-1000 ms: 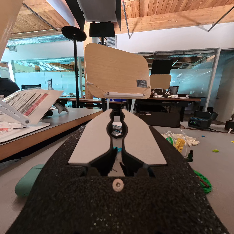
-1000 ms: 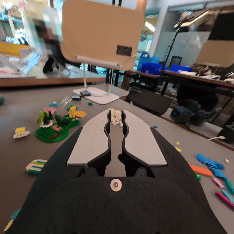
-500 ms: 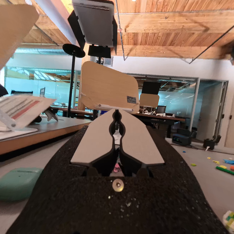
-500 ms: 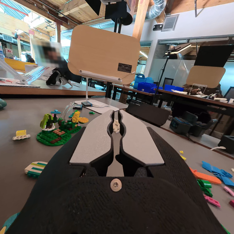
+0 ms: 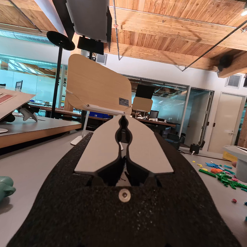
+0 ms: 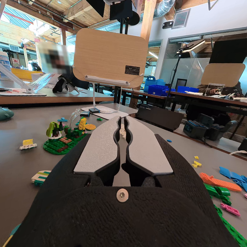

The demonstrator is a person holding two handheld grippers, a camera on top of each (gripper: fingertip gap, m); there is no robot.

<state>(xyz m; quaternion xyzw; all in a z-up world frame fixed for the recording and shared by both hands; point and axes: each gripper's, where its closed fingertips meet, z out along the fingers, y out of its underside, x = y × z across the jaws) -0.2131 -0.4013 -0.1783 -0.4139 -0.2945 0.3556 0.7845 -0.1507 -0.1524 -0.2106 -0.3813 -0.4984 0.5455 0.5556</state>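
Hovering above the grey table (image 6: 20, 167), both tools are raised clear of the bricks: the left gripper (image 5: 123, 117) has its tips meeting on nothing, tilted up toward the wooden board on a white stand (image 5: 96, 86). The right gripper (image 6: 122, 118) shows only a hairline slit between its tips, nothing in it, a heap of small white pieces (image 6: 122, 131) lying on the table beyond. Only the right view catches the green brick garden model (image 6: 62, 139); the left alone shows a grey box edge (image 5: 237, 153).
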